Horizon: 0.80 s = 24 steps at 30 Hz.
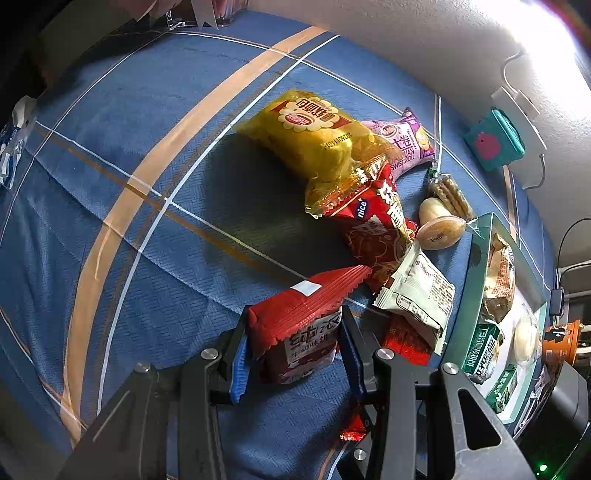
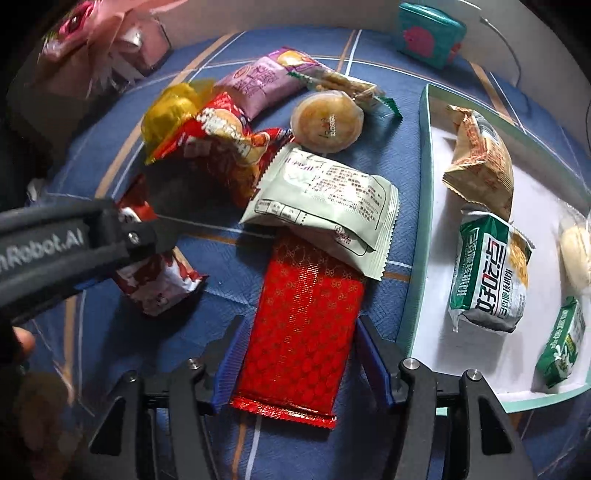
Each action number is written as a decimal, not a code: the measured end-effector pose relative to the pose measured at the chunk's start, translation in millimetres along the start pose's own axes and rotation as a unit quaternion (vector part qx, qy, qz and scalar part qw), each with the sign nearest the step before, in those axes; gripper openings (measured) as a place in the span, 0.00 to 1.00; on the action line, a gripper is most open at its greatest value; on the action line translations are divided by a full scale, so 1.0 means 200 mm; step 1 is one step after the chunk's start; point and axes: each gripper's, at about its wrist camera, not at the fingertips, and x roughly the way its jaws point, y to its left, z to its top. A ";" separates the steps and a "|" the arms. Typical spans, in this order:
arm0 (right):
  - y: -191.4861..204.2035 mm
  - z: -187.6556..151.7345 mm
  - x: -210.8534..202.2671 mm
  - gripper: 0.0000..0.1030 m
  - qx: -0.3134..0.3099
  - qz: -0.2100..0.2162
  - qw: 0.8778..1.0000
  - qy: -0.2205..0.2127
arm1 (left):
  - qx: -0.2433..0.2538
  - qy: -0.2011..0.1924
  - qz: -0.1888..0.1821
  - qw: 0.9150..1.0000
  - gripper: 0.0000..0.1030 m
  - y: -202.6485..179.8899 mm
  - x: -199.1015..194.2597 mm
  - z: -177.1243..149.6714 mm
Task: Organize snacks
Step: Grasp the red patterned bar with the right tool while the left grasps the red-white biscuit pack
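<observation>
My left gripper (image 1: 293, 343) is shut on a dark red snack packet (image 1: 303, 317); it also shows in the right wrist view (image 2: 159, 284) under the left gripper's arm. My right gripper (image 2: 301, 350) straddles a flat red patterned packet (image 2: 303, 332) with its jaws close on both sides; contact is unclear. A pale green packet (image 2: 325, 206) overlaps the red packet's far end. A pile of snacks lies beyond: a yellow bag (image 1: 314, 140), a red bag (image 1: 373, 225), a purple Swiss roll packet (image 1: 406, 144), a round pastry (image 2: 327, 120).
A teal-rimmed white tray (image 2: 421, 221) at the right holds several snack packets. A teal box (image 2: 428, 33) stands at the back by the wall. Everything lies on a blue striped cloth (image 1: 147, 147). Cables run along the wall at right.
</observation>
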 end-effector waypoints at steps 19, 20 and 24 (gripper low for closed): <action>0.05 0.00 -0.01 0.46 -0.007 0.027 1.000 -0.010 | -0.012 -0.002 0.000 1.000 0.43 0.01 -0.01 0.01; 0.05 -0.01 -0.02 0.46 -0.002 0.038 0.999 -0.009 | -0.013 -0.003 0.001 1.000 0.43 0.02 -0.02 0.01; 0.04 -0.01 -0.04 0.45 0.005 0.069 0.998 -0.011 | -0.017 -0.010 -0.007 1.000 0.43 0.03 -0.05 0.02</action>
